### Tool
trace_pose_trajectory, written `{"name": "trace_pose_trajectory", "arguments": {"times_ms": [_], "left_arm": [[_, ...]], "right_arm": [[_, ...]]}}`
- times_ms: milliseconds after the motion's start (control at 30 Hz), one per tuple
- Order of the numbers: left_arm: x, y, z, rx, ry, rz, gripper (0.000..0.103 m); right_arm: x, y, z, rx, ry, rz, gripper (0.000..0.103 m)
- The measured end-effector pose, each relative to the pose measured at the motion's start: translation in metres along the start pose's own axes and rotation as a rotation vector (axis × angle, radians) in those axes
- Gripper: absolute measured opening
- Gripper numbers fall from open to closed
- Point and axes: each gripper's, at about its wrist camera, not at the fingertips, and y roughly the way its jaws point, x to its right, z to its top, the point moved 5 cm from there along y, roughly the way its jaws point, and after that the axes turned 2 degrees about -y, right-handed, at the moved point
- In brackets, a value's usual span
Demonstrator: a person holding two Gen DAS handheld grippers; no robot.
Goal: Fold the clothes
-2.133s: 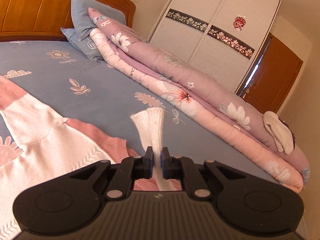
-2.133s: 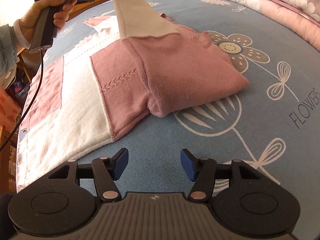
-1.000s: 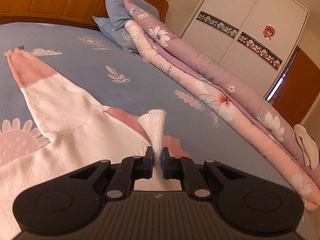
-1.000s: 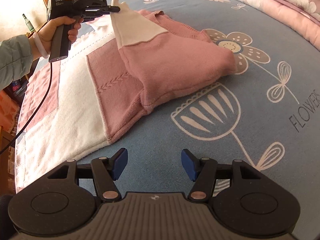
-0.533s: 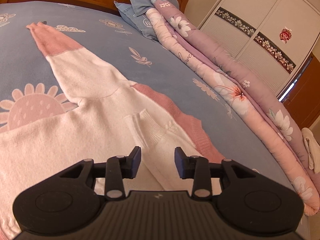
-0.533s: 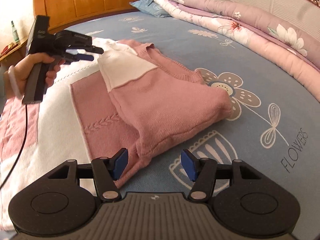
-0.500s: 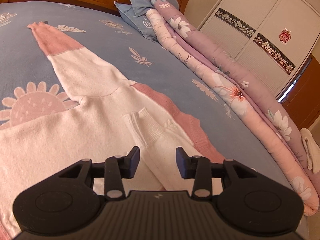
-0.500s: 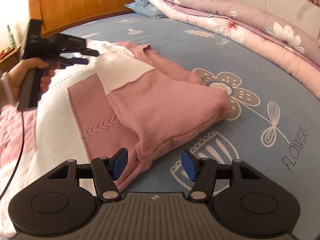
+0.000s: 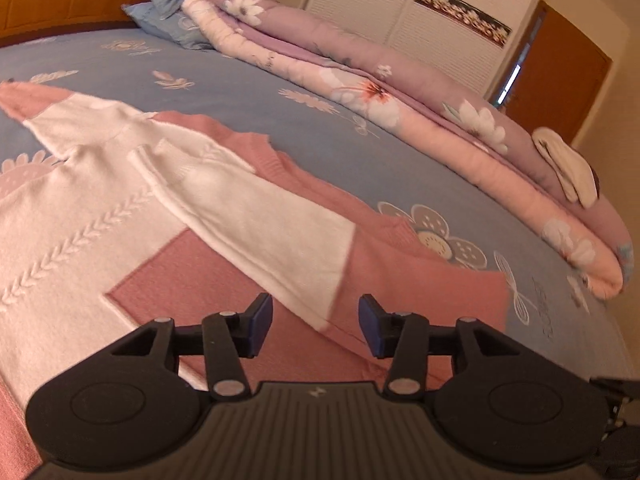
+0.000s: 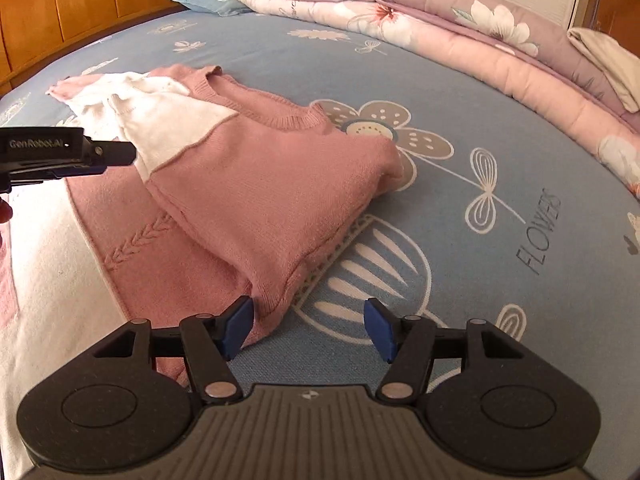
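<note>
Sleeve fold in hand — sweater (image 10: 256, 184) flat on bed (image 10: 460, 92), sleeve (image 9: 256, 216) across its chest. My left gripper (image 9: 312, 320) opening, empty; right gripper (image 10: 308, 326) wide, empty (pad beside hem). Next — grip side edge.

**Words That Can Be Read**

"GenRobot.AI" is printed in white letters on the black body of the left gripper (image 10: 116, 155), seen at the left edge of the right wrist view. "FLOWERS" is printed in dark letters on the blue bed sheet (image 10: 538, 232), beside a drawn flower. Small marks on the pillow are too blurred to be read.
</note>
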Motion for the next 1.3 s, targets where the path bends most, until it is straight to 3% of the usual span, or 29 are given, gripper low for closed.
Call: {"name": "trace_pose_trajectory", "arguments": {"times_ms": [100,233,333,433,467,600,700,733,767,800,833,867,1033,1133,1200,1233,1300], "left_arm": [[0.02,0.004,-0.01,-0.039,0.1,0.002,0.048],[0.02,0.005,-0.02,-0.075,0.105,0.027,0.048],[0.022,-0.005,-0.009,-0.029,0.072,-0.004,0.05],[0.035,-0.003,0.006,0.014,0.047,-0.056,0.058],[0.041,0.0,0.009,0.021,0.038,-0.076,0.058],[0.071,0.016,0.008,0.02,0.042,-0.132,0.058],[0.086,0.033,-0.002,0.005,0.088,-0.124,0.058],[0.086,0.042,-0.007,-0.043,0.101,-0.091,0.059],[0.084,0.053,-0.014,-0.112,0.112,-0.044,0.059],[0.081,0.058,-0.018,-0.126,0.131,-0.019,0.055],[0.08,0.055,-0.021,-0.106,0.141,-0.025,0.059],[0.079,0.054,-0.022,-0.106,0.143,-0.029,0.059],[0.08,0.043,-0.014,-0.125,0.187,-0.014,0.058],[0.083,0.043,-0.004,-0.091,0.103,-0.066,0.06],[0.09,0.045,-0.002,-0.072,0.061,-0.111,0.06],[0.094,0.047,-0.001,-0.063,0.041,-0.134,0.06],[0.103,0.045,-0.005,-0.063,0.049,-0.177,0.061]], "right_arm": [[-0.001,0.006,0.0,-0.009,-0.026,-0.011,0.068],[0.013,0.007,-0.008,-0.069,0.004,-0.001,0.07],[0.022,-0.016,0.005,0.051,-0.011,0.033,0.07],[0.031,-0.019,0.038,0.174,-0.021,0.039,0.061],[0.033,-0.012,0.049,0.186,-0.018,0.043,0.048],[0.067,0.018,0.078,0.188,0.082,0.043,0.046],[0.094,0.034,0.081,0.152,0.178,0.065,0.045],[0.096,0.04,0.081,0.143,0.185,0.076,0.045],[0.093,0.05,0.079,0.109,0.163,0.081,0.045],[0.091,0.06,0.077,0.074,0.141,0.086,0.045],[0.089,0.07,0.075,0.045,0.111,0.073,0.045],[0.09,0.076,0.072,0.034,0.088,0.048,0.053],[0.114,0.055,0.077,0.116,0.128,0.11,0.054],[0.122,0.048,0.081,0.146,0.158,0.216,0.052],[0.113,0.048,0.081,0.157,0.154,0.314,0.036],[0.107,0.05,0.081,0.151,0.157,0.378,0.034],[0.096,0.064,0.076,0.086,0.173,0.499,0.021]]}}
